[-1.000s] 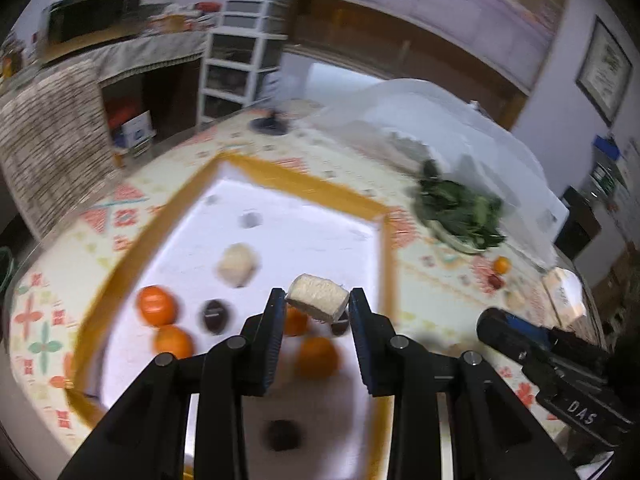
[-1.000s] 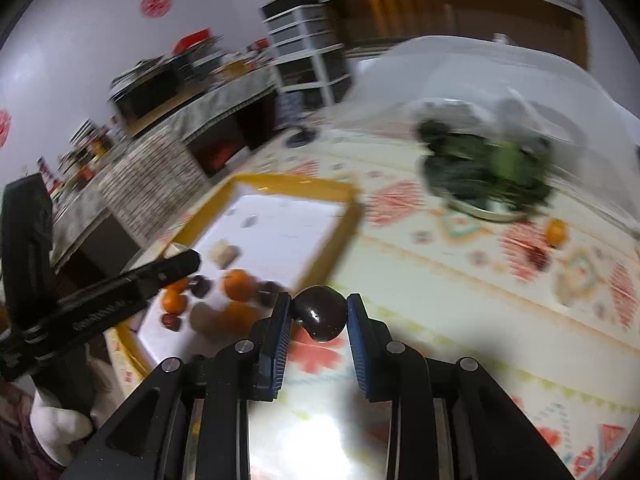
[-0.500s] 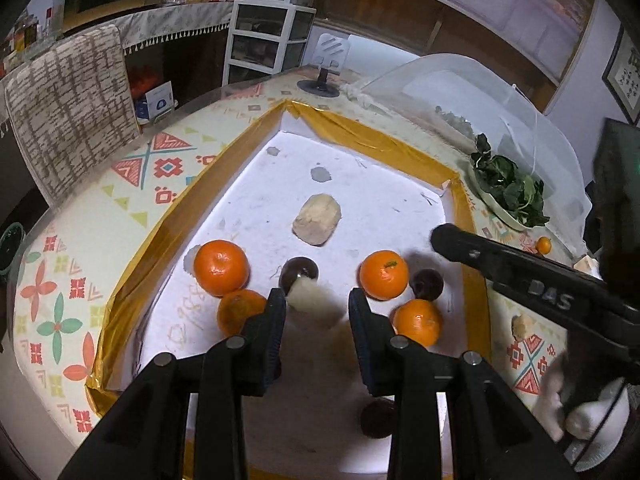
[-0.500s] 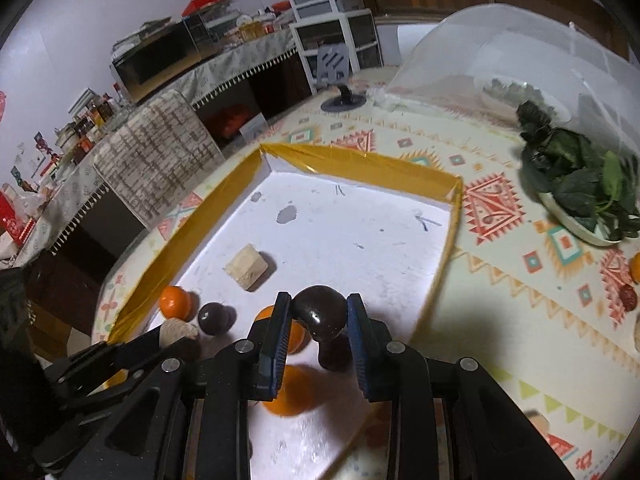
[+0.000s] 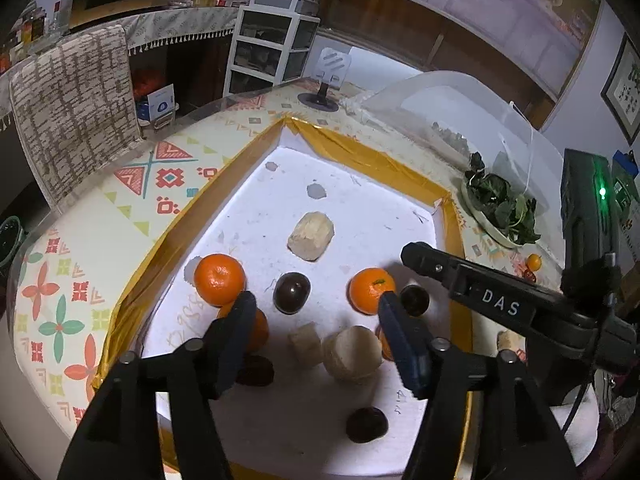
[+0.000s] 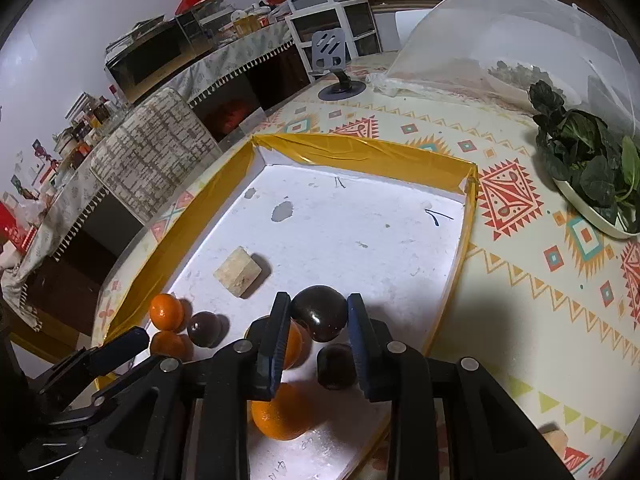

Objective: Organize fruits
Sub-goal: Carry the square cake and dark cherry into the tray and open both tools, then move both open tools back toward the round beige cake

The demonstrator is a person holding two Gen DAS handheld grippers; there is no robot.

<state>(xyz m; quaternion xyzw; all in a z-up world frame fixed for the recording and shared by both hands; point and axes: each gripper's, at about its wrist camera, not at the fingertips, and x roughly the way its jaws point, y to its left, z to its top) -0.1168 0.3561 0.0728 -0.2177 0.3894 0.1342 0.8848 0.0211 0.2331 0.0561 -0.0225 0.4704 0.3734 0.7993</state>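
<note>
Two grippers work over the yellow-taped white tray [image 5: 188, 216] on my patterned tablecloth [image 6: 532, 280], and I see them from both wrist cameras. My left gripper [image 5: 316, 316] hangs with its jaws spread wide and holds nothing; between and just below its blue pads [image 5: 236, 340] lie two pale beige chunks, a small one [image 5: 306, 344] and a larger round one [image 5: 354, 354], side by side on the tray floor. My right gripper [image 6: 318, 320] is clamped on a dark brown round fruit [image 6: 319, 312], raised above the near right part of the tray, with another dark fruit [image 6: 337, 366] resting directly beneath it. In the left wrist view the tray also carries a tangerine [image 5: 219, 279] at the left, a second tangerine [image 5: 256, 330] partly hidden behind the left finger, a third tangerine [image 5: 372, 290] near the right finger, a glossy dark fruit [image 5: 292, 293] between them, a dark fruit [image 5: 415, 300] beside the third tangerine, two wrinkled dark fruits [image 5: 367, 424] toward the near edge, and a beige block [image 5: 311, 235] farther in. The right gripper's black arm, lettered DAS [image 5: 500, 304], crosses the right of that view. Beyond the tray sit a plate of leafy greens [image 6: 584, 168], a clear mesh food cover [image 6: 500, 32] and a phone stand [image 6: 334, 60]
</note>
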